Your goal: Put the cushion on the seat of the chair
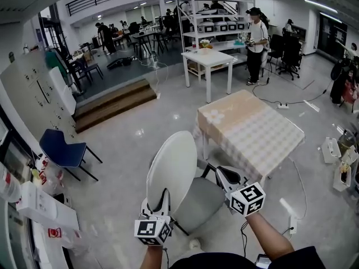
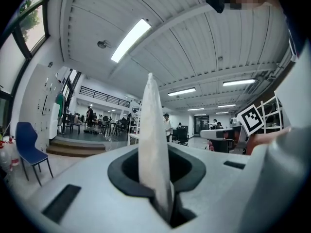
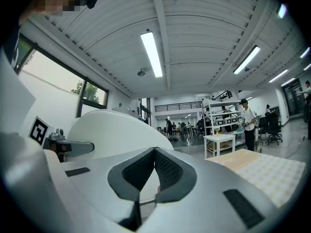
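A chair stands just in front of me, with a white oval back (image 1: 174, 164) and a grey padded seat (image 1: 199, 203). I cannot tell a separate cushion from the seat. My left gripper (image 1: 164, 194) is shut on the lower edge of the white back. In the left gripper view that white back (image 2: 151, 130) stands edge-on between the pads of the left gripper (image 2: 154, 178). My right gripper (image 1: 219, 171) is at the chair's right side, by a black bar. Its jaws (image 3: 155, 152) meet at the tips, with nothing seen between them, and the white back (image 3: 112, 130) curves to their left.
A table with a checked cloth (image 1: 252, 133) stands close behind the chair on the right. A blue chair (image 1: 61, 150) is at the left, wooden steps (image 1: 115, 100) beyond. A white table (image 1: 210, 58) and a person (image 1: 257, 38) are farther off. Boxes (image 1: 331, 150) lie at the right.
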